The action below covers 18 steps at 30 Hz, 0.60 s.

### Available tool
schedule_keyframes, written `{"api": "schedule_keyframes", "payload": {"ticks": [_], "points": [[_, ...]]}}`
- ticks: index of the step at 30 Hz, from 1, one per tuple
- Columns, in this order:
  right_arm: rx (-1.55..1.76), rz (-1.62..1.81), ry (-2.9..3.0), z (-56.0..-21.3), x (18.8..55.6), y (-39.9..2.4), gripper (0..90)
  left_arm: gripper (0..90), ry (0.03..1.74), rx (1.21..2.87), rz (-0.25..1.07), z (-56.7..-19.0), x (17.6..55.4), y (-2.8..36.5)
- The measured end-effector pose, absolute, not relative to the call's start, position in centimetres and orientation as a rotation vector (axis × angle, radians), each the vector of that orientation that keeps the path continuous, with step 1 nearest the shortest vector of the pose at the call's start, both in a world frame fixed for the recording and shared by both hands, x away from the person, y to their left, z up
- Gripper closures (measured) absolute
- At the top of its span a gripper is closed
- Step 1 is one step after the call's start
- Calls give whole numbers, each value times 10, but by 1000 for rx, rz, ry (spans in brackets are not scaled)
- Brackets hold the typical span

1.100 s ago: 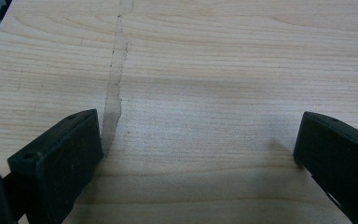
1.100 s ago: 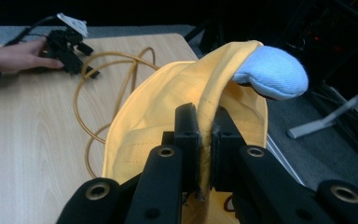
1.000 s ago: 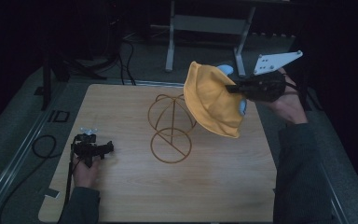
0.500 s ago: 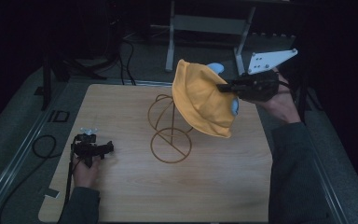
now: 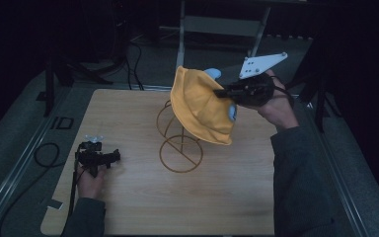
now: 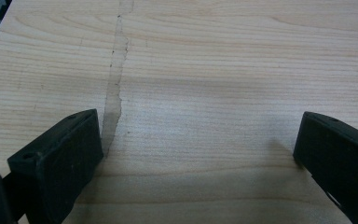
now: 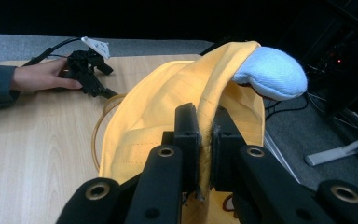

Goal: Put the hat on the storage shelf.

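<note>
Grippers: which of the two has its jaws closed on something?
The right gripper, raised above the table: its jaws pinch the brim of the yellow hat. The left gripper rests open on bare wood.

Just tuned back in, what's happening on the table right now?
The right tool is clamped on the rim of a yellow fabric hat with pale blue ears, holding it above the gold wire hat stand, not yet seated. The left tool rests open on the wooden table, holding nothing.

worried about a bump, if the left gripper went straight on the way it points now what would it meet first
Probably the wire stand: the left gripper lies low on the table, open, pointing toward it across bare wood. Depth is unclear, so it might slide just past the base ring.
</note>
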State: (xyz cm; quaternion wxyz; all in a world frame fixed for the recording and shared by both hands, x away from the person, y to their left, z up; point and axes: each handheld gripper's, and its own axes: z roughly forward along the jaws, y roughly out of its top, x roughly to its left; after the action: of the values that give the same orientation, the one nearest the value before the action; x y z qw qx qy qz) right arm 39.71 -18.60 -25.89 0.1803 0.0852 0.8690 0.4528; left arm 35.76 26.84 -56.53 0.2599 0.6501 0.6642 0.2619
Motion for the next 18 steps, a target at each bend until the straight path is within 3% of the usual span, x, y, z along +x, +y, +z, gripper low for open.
{"api": "schedule_keyframes", "payload": {"ticks": [18], "points": [[231,1197,2493,-264,411,-145,837,12,1799,1767,707,-565,357,269]]}}
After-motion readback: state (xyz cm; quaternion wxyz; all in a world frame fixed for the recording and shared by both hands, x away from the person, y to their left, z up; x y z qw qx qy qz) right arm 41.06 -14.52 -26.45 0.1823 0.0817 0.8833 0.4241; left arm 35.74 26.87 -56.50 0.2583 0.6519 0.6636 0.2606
